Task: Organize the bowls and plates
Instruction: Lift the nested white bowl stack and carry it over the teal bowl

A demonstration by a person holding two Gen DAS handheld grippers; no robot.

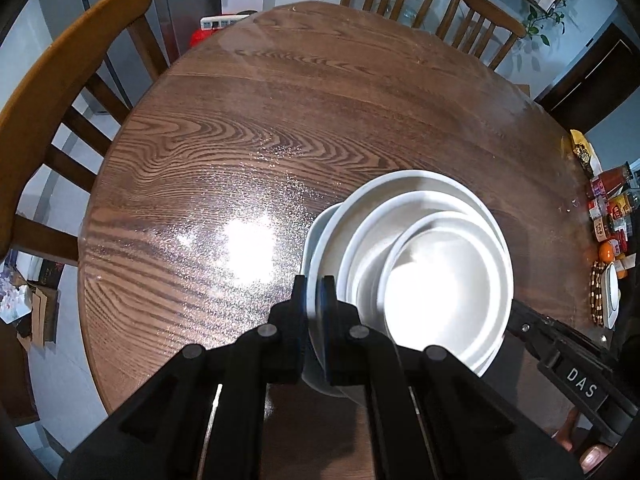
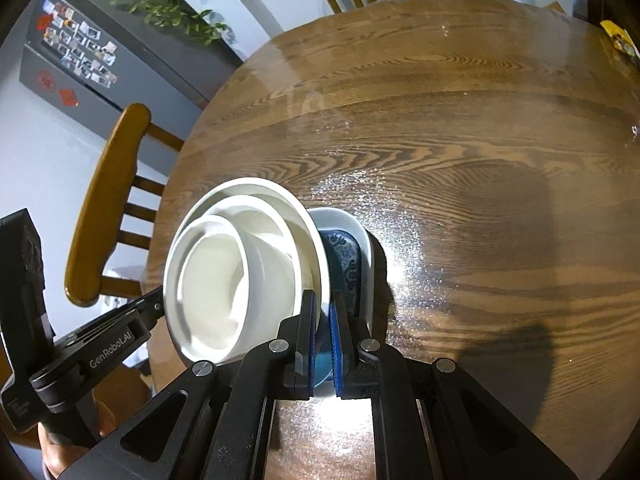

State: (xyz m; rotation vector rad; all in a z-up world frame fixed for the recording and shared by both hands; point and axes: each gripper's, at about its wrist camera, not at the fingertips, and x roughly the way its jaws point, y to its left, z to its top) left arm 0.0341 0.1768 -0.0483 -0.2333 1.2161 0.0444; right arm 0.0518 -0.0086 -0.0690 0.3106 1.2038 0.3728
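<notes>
nearest the left wrist camera, the left gripper [image 1: 314, 292] has its jaws nearly closed, pinching the rim of the bottom plate [image 1: 314, 240] of a stack. the right gripper [image 2: 323, 312] grips the opposite rim of the same blue-patterned plate [image 2: 344, 256] just as narrowly, so the stack is held from both sides. whether it rests on the round wooden table [image 1: 280, 120] or hangs just above it, i cannot tell. on that plate sit a large white bowl [image 1: 420, 184], a middle bowl [image 1: 360, 248] nested in it, and a small bowl [image 1: 444, 280] innermost. the nesting looks done; what seems left is setting the stack in its final place. beyond, the tabletop shows no other dishes; condiment jars [image 1: 612, 208] crowd the right edge, and wooden chairs [image 1: 60, 80] ring the table.
</notes>
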